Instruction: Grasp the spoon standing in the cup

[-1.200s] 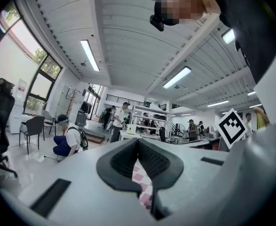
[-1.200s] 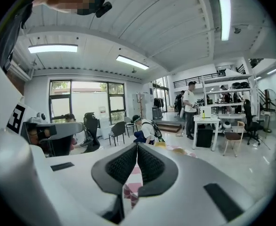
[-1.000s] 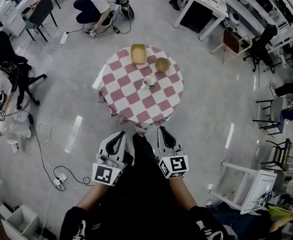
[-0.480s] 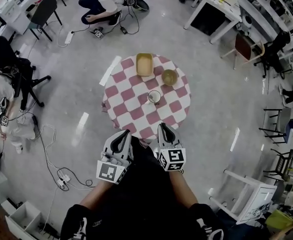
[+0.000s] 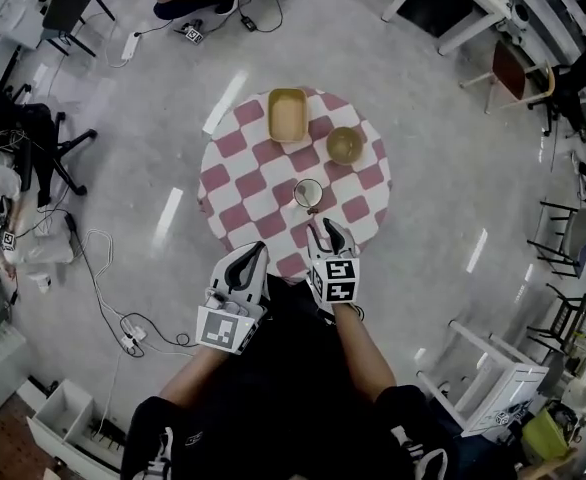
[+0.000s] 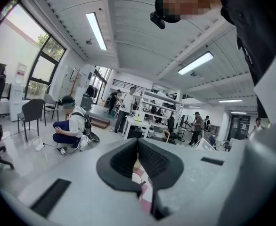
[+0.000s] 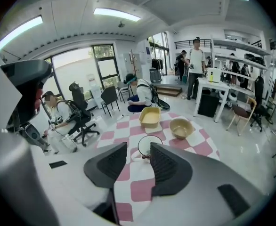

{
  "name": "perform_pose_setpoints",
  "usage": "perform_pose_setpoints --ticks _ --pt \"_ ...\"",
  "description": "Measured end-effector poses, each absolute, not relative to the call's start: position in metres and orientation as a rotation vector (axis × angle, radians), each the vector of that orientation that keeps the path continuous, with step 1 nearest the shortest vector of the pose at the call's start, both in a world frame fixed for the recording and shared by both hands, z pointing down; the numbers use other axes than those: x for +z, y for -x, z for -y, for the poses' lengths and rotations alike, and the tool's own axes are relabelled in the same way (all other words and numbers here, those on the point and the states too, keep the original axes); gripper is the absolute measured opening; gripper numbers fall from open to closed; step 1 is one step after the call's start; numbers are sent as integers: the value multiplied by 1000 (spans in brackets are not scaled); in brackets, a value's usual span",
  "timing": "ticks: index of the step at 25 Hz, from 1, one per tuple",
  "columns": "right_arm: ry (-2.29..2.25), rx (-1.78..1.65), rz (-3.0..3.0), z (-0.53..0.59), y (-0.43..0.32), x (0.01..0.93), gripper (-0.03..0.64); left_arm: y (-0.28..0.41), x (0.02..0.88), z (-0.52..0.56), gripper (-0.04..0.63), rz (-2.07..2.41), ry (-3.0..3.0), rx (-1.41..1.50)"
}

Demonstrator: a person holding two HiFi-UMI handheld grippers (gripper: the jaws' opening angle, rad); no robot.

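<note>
A white cup [image 5: 308,193] stands near the middle of a round table with a pink and white checked cloth [image 5: 243,183]. A spoon [image 5: 314,208] leans over the cup's near rim. My right gripper [image 5: 333,230] hovers over the table's near edge, a short way from the cup, and its jaws are opening with nothing between them. In the right gripper view the cup [image 7: 150,144] and spoon [image 7: 147,157] show just beyond the gripper [image 7: 138,149]. My left gripper [image 5: 254,255] is shut and empty at the table's near edge, its tips meeting in the left gripper view [image 6: 138,142].
A yellow rectangular tub [image 5: 287,115] and a round tan bowl [image 5: 345,145] sit at the table's far side. People, office chairs [image 5: 43,138] and floor cables [image 5: 113,298] are to the left, desks and chairs [image 5: 563,228] to the right.
The table has come closer under the head view and both grippers have moved forward to its near edge. The right gripper's jaws have gone from shut to parted.
</note>
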State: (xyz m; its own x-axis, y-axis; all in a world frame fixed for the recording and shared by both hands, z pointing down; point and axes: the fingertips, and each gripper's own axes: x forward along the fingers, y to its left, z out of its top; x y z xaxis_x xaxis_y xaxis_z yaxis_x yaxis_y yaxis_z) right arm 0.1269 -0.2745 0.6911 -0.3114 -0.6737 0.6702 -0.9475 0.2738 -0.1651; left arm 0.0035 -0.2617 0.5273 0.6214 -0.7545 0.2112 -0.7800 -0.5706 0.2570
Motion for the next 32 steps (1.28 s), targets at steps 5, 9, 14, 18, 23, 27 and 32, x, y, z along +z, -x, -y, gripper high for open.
perform_pose_setpoints --ticks 5,9,14,18,23,27,32 --pt "-1375 839 2009 287 -129 730 192 -10 540 281 11 1233 -2489 135" --pt "-1324 887 1978 291 -126 754 193 -12 548 292 11 1240 -2462 138" --pt "-1293 914 1931 297 -125 776 192 -9 553 299 11 1276 -2417 128" --pt "-1294 933 1908 299 -126 782 158 -5 555 301 11 1293 -2396 127" --pt "-1304 889 1905 299 -127 781 156 2 556 300 11 1310 -2379 120" --pt "-1321 814 1915 301 -130 771 155 7 553 295 11 1316 -2382 104" --pt "-1367 777 1952 299 -132 751 155 12 543 283 11 1318 -2402 75"
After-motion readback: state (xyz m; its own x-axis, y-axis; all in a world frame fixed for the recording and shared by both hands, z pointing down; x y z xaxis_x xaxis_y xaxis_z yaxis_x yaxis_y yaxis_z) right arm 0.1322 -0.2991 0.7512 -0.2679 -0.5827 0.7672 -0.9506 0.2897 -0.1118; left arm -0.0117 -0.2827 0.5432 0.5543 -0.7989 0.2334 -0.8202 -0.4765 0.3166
